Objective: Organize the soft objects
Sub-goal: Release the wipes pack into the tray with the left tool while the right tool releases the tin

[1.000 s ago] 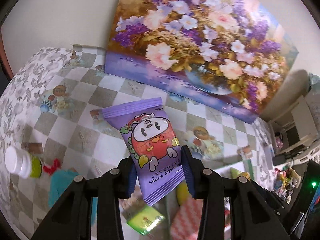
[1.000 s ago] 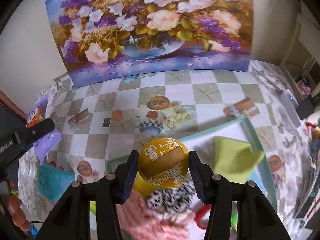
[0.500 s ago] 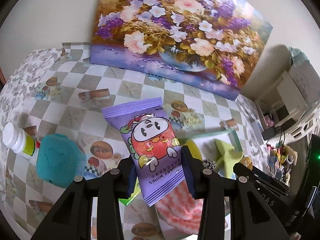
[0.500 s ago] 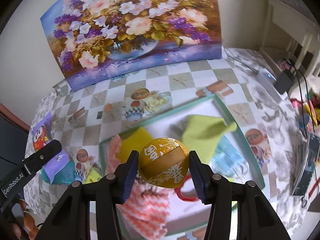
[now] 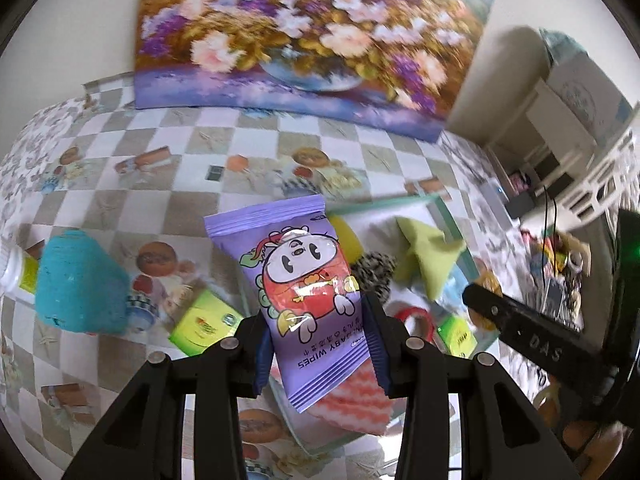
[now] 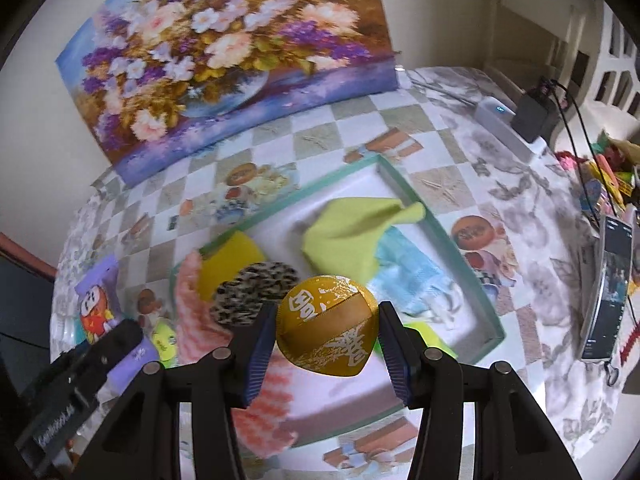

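My left gripper [image 5: 320, 344] is shut on a purple baby wipes pack [image 5: 304, 288] and holds it above the left edge of the teal-rimmed white tray [image 6: 468, 276]. My right gripper [image 6: 326, 338] is shut on a gold fabric ball [image 6: 326, 330] and holds it over the tray's middle. The tray holds a lime cloth [image 6: 352, 236], a yellow sponge [image 6: 230, 260], a leopard-print pouch [image 6: 256, 292], a pink checked cloth [image 6: 192, 312] and a light blue cloth [image 6: 412, 280]. The wipes pack also shows in the right wrist view [image 6: 96, 308].
On the checked tablecloth left of the tray lie a teal soft lump [image 5: 78, 280], a white-capped bottle [image 5: 16, 272] and a green packet [image 5: 204, 320]. A flower painting [image 6: 224, 52] leans on the wall behind. A phone [image 6: 608, 288] and clutter lie at the right.
Both grippers have moved right and over the tray with their loads. The tray's contents have come into fuller view in both cameras. Both grips are unchanged.
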Demonstrator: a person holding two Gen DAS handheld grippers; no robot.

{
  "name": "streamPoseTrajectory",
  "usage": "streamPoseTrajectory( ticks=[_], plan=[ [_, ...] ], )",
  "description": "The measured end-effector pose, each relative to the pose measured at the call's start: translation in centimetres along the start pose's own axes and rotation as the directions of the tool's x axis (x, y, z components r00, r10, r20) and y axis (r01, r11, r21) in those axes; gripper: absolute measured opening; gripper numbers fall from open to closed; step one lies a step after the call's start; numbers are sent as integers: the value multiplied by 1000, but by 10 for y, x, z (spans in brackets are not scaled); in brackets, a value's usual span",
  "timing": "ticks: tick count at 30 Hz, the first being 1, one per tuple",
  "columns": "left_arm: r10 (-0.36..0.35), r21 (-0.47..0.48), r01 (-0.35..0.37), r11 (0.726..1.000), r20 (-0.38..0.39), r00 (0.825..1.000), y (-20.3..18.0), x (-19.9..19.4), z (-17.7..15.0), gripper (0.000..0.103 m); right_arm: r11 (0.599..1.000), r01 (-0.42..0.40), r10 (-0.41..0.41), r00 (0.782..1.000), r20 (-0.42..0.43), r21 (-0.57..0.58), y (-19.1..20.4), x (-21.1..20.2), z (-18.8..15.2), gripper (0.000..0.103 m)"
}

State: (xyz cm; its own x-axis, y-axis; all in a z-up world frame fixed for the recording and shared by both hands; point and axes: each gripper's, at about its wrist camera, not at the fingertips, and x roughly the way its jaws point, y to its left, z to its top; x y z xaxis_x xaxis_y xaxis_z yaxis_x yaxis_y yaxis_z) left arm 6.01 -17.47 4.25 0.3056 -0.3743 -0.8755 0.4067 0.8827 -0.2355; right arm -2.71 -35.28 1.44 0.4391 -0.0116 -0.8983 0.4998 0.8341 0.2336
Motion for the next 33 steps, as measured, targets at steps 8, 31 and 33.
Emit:
streamPoseTrajectory(
  ticks=[8,31,33],
  plan=[
    [-9,47,13,999,-99,995,-27,35,-14,43,999,50,-49,996,-79,7,-17,31,-2,53],
    [77,37,-71,997,-178,981,-31,92,-14,43,996,88,-91,984,-153,-26,-34,76,-1,54],
    [75,32,-71,997,-179,981,-31,91,-14,43,996,88,-92,984,-155,-30,-33,76,0,54]
  ],
)
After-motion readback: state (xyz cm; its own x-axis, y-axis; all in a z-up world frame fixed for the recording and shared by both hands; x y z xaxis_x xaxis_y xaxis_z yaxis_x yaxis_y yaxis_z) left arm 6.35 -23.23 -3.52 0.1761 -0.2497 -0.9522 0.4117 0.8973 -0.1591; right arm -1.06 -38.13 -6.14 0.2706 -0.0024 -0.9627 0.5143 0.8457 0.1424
